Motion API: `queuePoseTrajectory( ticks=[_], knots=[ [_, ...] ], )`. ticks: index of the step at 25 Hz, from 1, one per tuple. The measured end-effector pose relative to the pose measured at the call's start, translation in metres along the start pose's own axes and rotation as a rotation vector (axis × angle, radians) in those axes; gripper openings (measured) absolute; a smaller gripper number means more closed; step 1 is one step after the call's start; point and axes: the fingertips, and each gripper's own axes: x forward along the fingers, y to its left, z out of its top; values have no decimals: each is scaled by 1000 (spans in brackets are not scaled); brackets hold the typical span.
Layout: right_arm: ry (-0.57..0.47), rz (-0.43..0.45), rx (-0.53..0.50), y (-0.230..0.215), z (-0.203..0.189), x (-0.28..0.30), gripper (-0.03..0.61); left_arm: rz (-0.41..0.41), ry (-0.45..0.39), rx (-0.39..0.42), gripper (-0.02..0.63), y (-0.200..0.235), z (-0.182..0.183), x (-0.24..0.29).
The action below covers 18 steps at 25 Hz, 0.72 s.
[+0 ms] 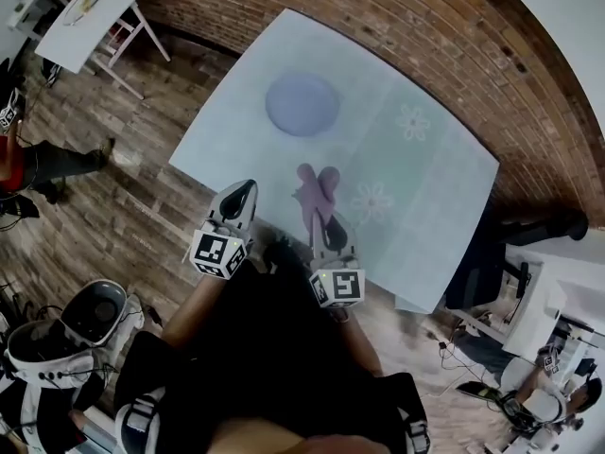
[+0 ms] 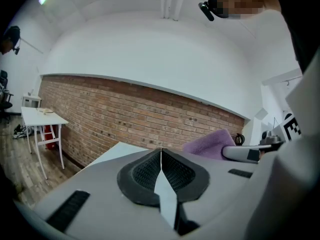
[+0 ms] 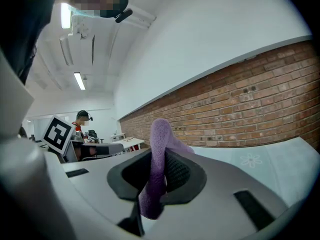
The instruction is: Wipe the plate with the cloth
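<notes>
The plate [image 1: 302, 104], a pale lilac disc, is set flat on the far part of the desk [image 1: 444, 206], well apart from both tools and not yet touched. The purple cloth [image 1: 318, 187] is held over the near part of the desk, between the plate and the person. It is pinched by one fold, so that a free flap is left standing beyond the tips for wiping. It is clamped by the fingers [image 3: 181, 173] of the right gripper [image 1: 325, 221], which are closed on it. The left gripper [image 1: 244, 193] is carried beside it, its fingers [image 2: 145, 171] pressed together on nothing. It is judged to be kept free for steadying the plate. The reach towards the plate is judged to be the step in hand.
</notes>
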Motion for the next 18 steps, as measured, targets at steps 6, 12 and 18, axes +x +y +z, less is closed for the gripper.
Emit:
queuePoseTrajectory(
  ticks=[6, 12, 18],
  knots=[
    [-4, 53, -22, -38, 5, 22, 69, 77, 3, 12, 37, 6, -1, 42],
    [33, 79, -32, -58, -2, 43, 69, 153, 84, -20, 37, 31, -19, 79],
    [58, 71, -46, -59, -5, 79, 69, 144, 145, -70, 37, 66, -39, 116]
  ],
)
